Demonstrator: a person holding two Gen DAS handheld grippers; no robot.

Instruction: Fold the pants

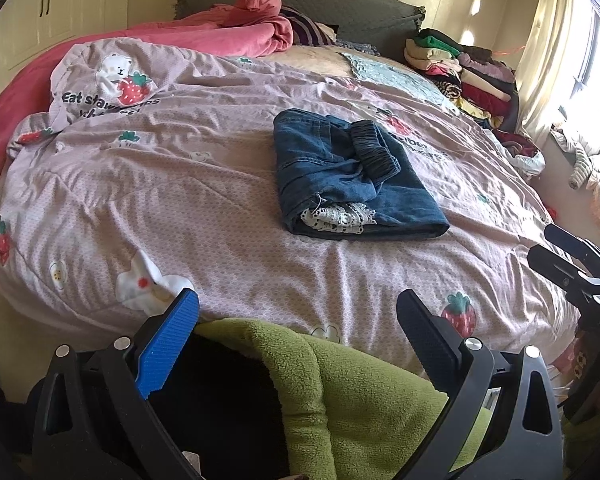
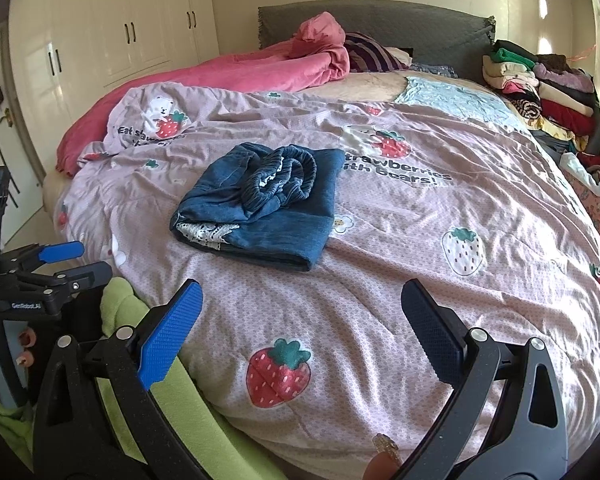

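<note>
While pants [image 1: 352, 176] lie folded on quilt [image 1: 180, 208], both grippers' jaws spread, empty

Left gripper [image 1: 298, 336]: jaws spread wide, nothing between them, held low and level. Right gripper [image 2: 302, 330]: jaws likewise spread wide and empty, level beside the left; the two well apart.

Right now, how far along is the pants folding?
Done: the denim pants lie as a compact folded bundle on the strawberry quilt, elastic waistband tucked on top and a lace hem peeking out. In hand: nothing; the left tongs and the right tongs are both open, held back near the bed's edge. Left: perhaps only tidying the bunched waistband.
</note>
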